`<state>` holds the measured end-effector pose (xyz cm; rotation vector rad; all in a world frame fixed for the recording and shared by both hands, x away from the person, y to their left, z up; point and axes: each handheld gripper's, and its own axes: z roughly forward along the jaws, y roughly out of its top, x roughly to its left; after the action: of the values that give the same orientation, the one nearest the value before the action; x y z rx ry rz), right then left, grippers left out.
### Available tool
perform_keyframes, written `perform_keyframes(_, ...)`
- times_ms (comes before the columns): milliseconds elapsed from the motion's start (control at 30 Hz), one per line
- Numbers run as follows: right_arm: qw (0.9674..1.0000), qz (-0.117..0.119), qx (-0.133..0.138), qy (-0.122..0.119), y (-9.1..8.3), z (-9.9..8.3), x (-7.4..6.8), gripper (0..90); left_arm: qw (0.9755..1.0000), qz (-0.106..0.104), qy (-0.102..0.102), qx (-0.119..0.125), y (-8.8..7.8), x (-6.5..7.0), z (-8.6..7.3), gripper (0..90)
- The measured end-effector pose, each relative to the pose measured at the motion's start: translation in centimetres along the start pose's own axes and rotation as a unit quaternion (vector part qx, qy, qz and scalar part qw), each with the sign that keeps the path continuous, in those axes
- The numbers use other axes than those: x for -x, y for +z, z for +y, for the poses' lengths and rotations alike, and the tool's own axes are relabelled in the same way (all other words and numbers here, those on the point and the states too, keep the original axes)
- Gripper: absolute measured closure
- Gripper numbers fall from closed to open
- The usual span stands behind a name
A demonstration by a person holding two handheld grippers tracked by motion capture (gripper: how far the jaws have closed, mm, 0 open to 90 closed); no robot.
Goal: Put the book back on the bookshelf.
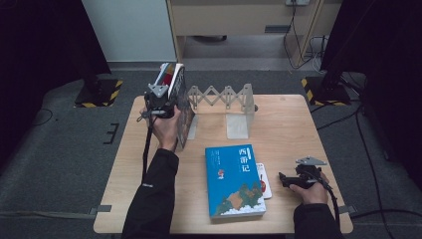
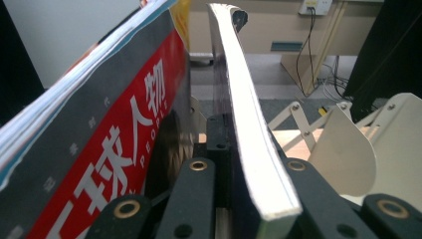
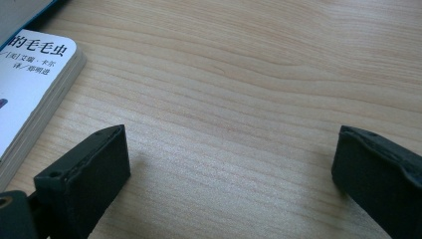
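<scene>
Wooden bench (image 1: 298,124) fills the lower frame of the high view, and nearest the bottom edge lie a blue book (image 1: 234,180) and, tucked beside it, a small white book (image 1: 264,180), with the right gripper (image 1: 284,179) resting at lower right, its fingers spread and holding nothing. Toward mid-left, the left gripper (image 1: 166,102) holds a thin book (image 1: 181,107) upright on edge, its fingers pinching the cover, close against a red-covered magazine (image 1: 166,79). Behind it, in the upper middle, stands an expanding book rack (image 1: 226,97) with pale end plates. To do the step well, I judge the book should stay vertical and slide squarely beside the magazine into the rack, released only once its bottom edge sits flat, so that neither one topples. Along the left gripper view, the thin book (image 2: 249,134) runs edge-on up the centre with the magazine's red cover (image 2: 114,154) leaning at left, a closeness the high view blurs. Across the right gripper view, bare wood lies between the spread fingers (image 3: 87,174), the white book's corner (image 3: 35,74) at upper left.
</scene>
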<state>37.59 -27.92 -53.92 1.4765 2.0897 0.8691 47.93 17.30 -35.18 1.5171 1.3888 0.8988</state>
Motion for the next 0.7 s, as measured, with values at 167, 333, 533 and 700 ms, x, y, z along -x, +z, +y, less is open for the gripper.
perform_keyframes(167,1.0,0.0,0.0,0.001,0.0,0.0,0.0,1.9,0.9999,0.015,0.006,0.003,0.3,-0.1,-0.4,82.0)
perform_keyframes(333,1.0,0.001,-0.001,0.001,0.0,0.0,0.0,1.9,0.9997,0.022,0.011,0.0,0.2,-0.5,-0.7,81.8)
perform_keyframes(533,1.0,0.0,-0.001,0.001,0.0,0.0,0.0,1.9,0.9998,0.016,0.009,-0.006,-0.3,-0.7,-0.7,78.1)
perform_keyframes(700,1.0,0.0,0.0,0.001,0.0,0.0,0.0,1.9,1.0,0.003,0.008,-0.002,-1.4,-0.7,-0.9,67.6)
